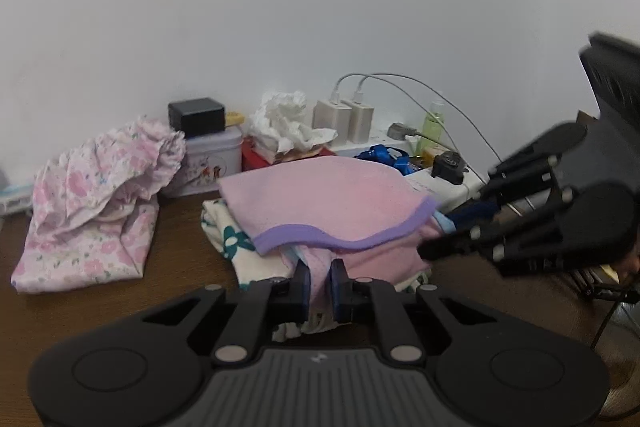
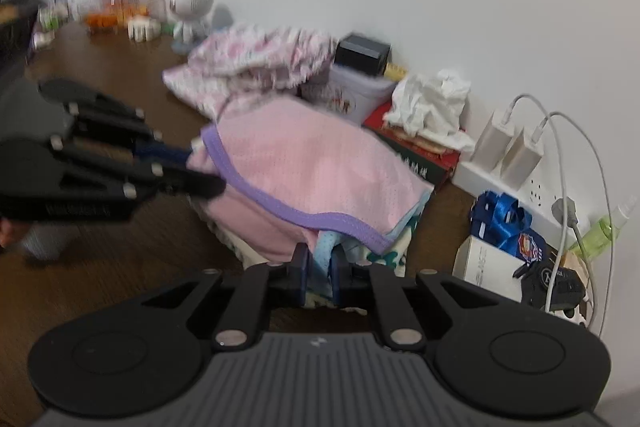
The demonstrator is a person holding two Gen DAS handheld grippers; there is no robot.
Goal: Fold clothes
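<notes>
My left gripper [image 1: 320, 281] pinches pink cloth at the near edge of the pink garment [image 1: 320, 199], which lies atop the clothes pile at table centre; my right gripper [image 2: 320, 267] clamps light-blue cloth at its corner. I judge a fold is under way; I'd keep both grips level and the purple hem [image 1: 340, 237] taut, steering clear of the chargers [image 1: 344, 119] at one o'clock.

I see soft, even, dimmish light with no glare and weak shadows. Fisheye bending darkens my corners. Right view smears at its left; the white wall [image 1: 280, 7] looks flat.

Both wrist views face the pink garment [image 1: 332, 203] closely, from opposite sides
</notes>
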